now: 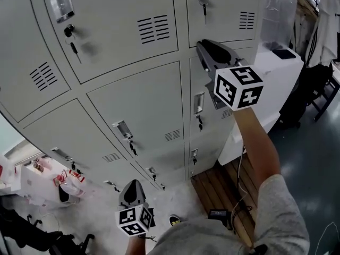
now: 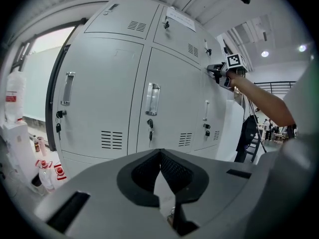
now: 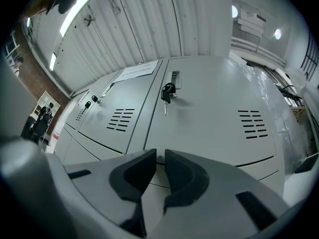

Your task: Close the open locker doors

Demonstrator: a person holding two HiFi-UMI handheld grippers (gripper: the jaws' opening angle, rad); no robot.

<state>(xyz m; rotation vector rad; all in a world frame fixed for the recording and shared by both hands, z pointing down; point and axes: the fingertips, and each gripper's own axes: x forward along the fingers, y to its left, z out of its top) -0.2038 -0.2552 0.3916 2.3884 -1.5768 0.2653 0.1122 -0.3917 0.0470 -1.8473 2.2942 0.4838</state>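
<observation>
Grey locker doors [image 1: 141,105] shut, right gripper [image 1: 204,49] raised near them, left gripper [image 1: 133,184] low

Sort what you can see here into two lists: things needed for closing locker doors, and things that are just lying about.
For the job:
locker doors
right gripper, held high
left gripper, held low

Just lying about:
red-and-white items
wooden slatted platform
white cabinet
</observation>
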